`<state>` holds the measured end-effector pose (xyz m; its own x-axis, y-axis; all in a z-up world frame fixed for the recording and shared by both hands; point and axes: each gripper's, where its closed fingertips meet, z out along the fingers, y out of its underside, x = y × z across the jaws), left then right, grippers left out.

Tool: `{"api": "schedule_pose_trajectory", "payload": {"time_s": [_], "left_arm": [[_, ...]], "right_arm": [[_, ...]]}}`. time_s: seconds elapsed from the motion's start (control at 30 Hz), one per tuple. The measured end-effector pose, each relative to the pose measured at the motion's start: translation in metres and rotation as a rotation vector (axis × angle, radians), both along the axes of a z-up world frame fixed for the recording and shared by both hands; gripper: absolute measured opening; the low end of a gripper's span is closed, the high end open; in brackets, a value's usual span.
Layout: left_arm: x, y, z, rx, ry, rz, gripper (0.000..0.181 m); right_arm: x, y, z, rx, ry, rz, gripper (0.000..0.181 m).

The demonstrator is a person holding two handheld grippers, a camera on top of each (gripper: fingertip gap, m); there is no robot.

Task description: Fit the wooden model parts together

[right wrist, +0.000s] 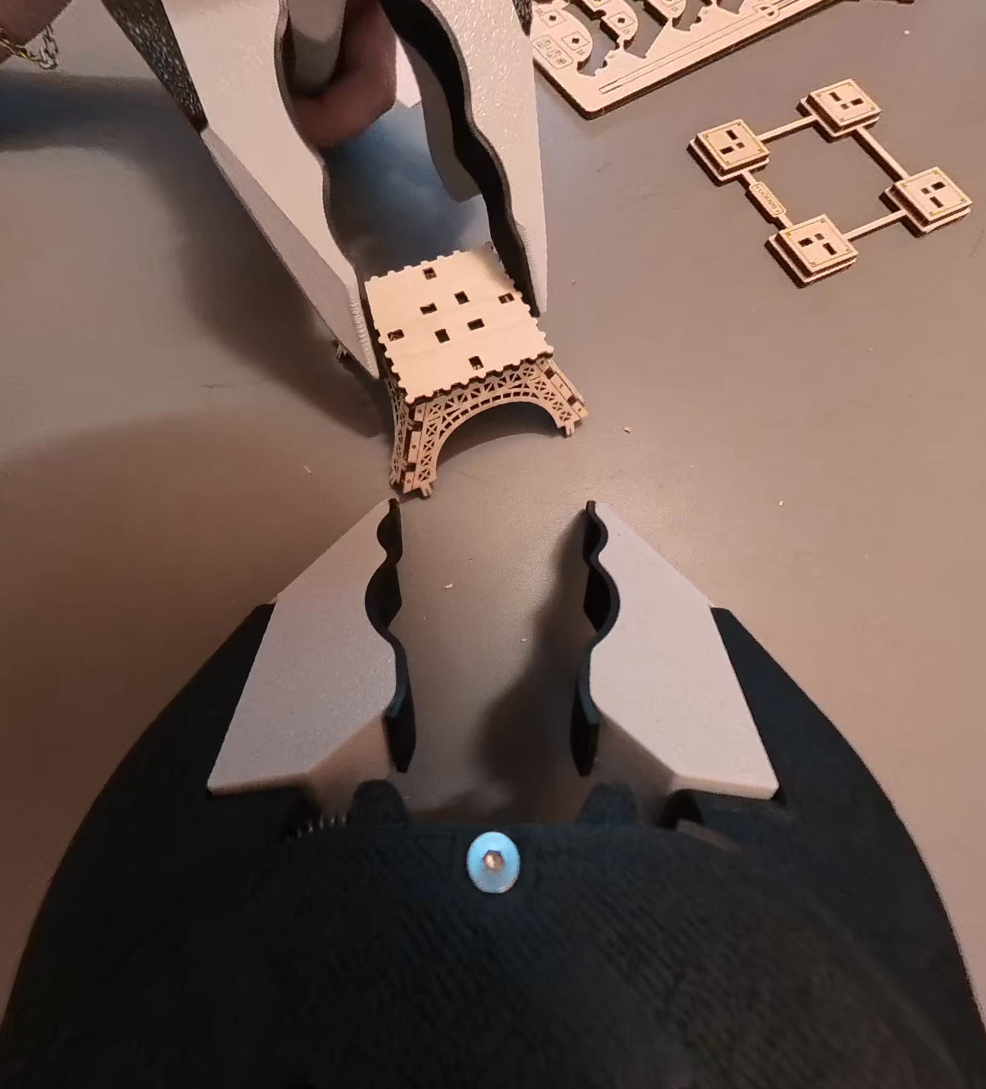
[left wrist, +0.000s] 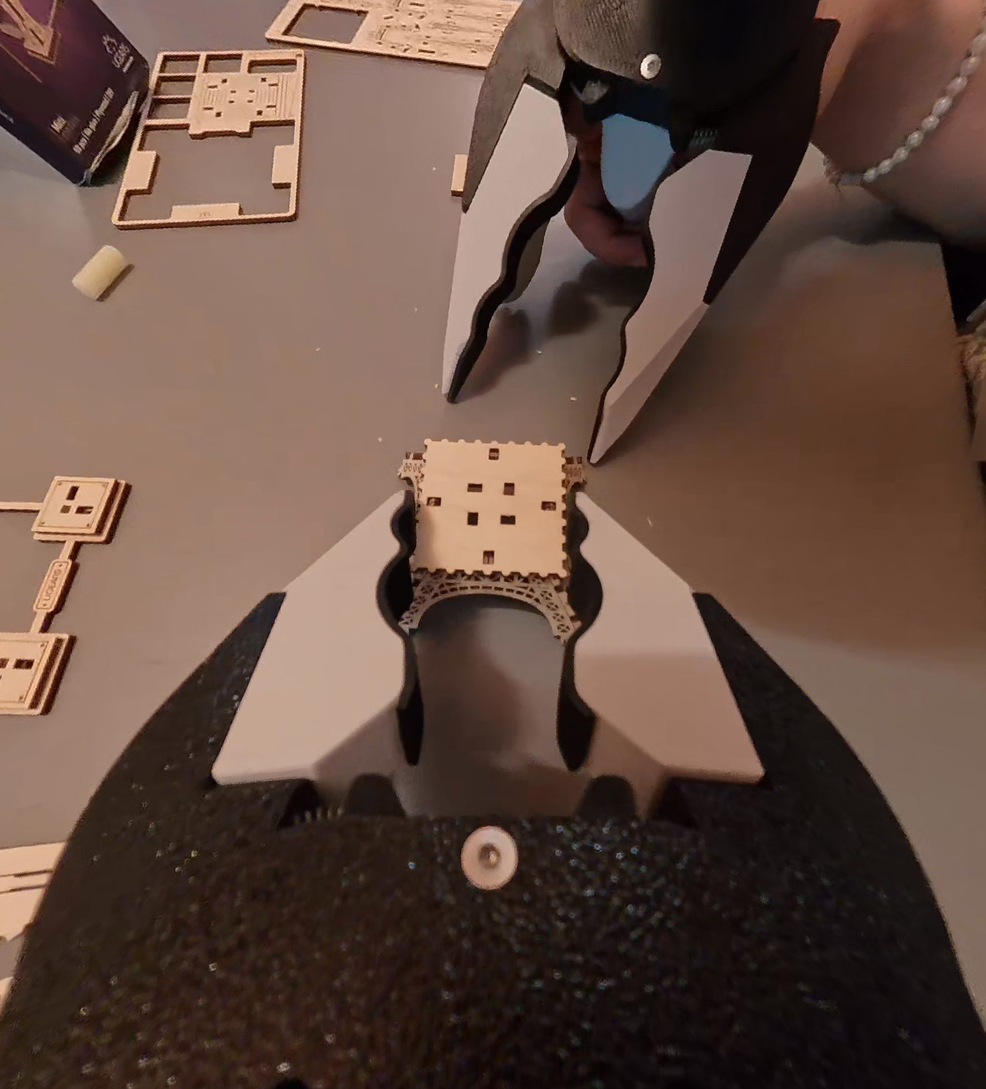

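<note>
Here the left gripper clamps the assembled tower base by two opposite sides of its slotted top plate as it stands on the grey table. The right gripper waits just in front of it, fingers spread and empty. The arched legs and deck appear joined (four lattice sides meet at the corners); the footpad frame and part sheets lie unused, so most of the build seemingly remains.
</note>
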<state>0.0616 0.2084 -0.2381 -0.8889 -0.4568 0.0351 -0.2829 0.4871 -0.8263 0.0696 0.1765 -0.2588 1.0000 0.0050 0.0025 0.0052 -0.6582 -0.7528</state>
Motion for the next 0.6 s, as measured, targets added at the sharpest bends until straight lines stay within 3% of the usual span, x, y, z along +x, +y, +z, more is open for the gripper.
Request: {"api": "schedule_pose_trajectory", "payload": {"time_s": [0.23,0.3,0.43,0.6], "left_arm": [[0.0,-0.002,0.0,0.021,-0.027,-0.017,0.048],[0.0,-0.003,0.001,0.04,-0.057,-0.024,0.048],[0.002,-0.006,0.007,0.106,-0.203,-0.04,0.048],[0.005,-0.017,0.025,0.161,-0.453,-0.043,0.049]], "right_arm": [[0.0,-0.002,0.003,0.021,0.099,-0.019,0.063],[-0.004,-0.003,0.011,0.069,0.266,-0.043,0.07],[-0.01,0.001,0.03,0.22,0.62,-0.112,0.063],[-0.002,0.004,0.037,0.279,0.593,-0.18,0.069]]}}
